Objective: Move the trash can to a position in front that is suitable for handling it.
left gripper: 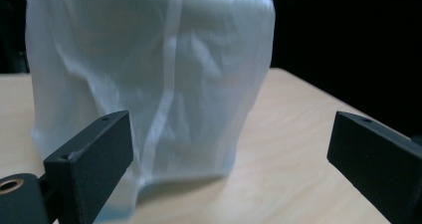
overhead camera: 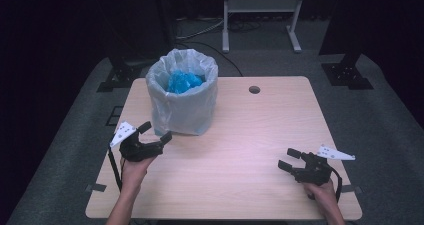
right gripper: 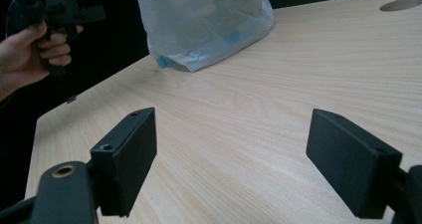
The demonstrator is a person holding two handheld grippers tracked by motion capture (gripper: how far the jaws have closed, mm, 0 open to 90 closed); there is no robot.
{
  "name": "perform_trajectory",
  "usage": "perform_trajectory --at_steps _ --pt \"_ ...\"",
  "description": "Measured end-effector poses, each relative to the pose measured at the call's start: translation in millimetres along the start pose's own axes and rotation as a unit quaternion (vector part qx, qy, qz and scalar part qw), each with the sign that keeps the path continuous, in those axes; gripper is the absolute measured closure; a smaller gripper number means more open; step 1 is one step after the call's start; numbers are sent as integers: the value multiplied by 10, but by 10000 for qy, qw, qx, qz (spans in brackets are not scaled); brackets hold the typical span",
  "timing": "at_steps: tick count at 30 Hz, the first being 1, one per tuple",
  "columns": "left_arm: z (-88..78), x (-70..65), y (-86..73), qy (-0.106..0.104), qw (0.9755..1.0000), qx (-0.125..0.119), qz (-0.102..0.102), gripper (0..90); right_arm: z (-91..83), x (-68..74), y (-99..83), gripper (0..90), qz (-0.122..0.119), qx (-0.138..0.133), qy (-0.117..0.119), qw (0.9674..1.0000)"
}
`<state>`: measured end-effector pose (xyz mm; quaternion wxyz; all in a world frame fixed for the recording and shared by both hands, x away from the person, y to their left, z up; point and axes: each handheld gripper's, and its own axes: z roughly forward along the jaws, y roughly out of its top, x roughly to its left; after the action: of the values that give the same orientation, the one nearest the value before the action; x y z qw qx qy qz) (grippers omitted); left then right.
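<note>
The left gripper (overhead camera: 155, 132) was held above the table's (overhead camera: 260, 135) left edge, jaws spread wide and empty, pointing at the base of the bin (overhead camera: 182, 92) just ahead. The bin, lined with a translucent white bag (left gripper: 149, 79), stood upright on the rear left of the table, with crumpled blue material (overhead camera: 183, 81) inside. The right gripper (overhead camera: 289, 159) sat near the front right corner, jaws likewise wide apart, gripping nothing.
</note>
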<state>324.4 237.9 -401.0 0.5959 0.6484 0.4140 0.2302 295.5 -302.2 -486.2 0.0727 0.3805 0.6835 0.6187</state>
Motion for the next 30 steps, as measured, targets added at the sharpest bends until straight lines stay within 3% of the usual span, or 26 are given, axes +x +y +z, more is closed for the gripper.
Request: perform_trajectory --at_steps 8,18,21,30 --pt "176 78 369 -5 9999 -89 -46 29 2 -4 0 187 25 -7 14 10000" --pt "438 164 627 84 9999 -28 -104 29 6 -8 2 187 42 -8 15 10000" --pt "494 175 673 138 9999 14 -41 29 7 -8 2 187 46 -11 21 10000" --pt "605 103 786 -133 9997 -16 181 30 10 -7 2 187 15 0 44 10000"
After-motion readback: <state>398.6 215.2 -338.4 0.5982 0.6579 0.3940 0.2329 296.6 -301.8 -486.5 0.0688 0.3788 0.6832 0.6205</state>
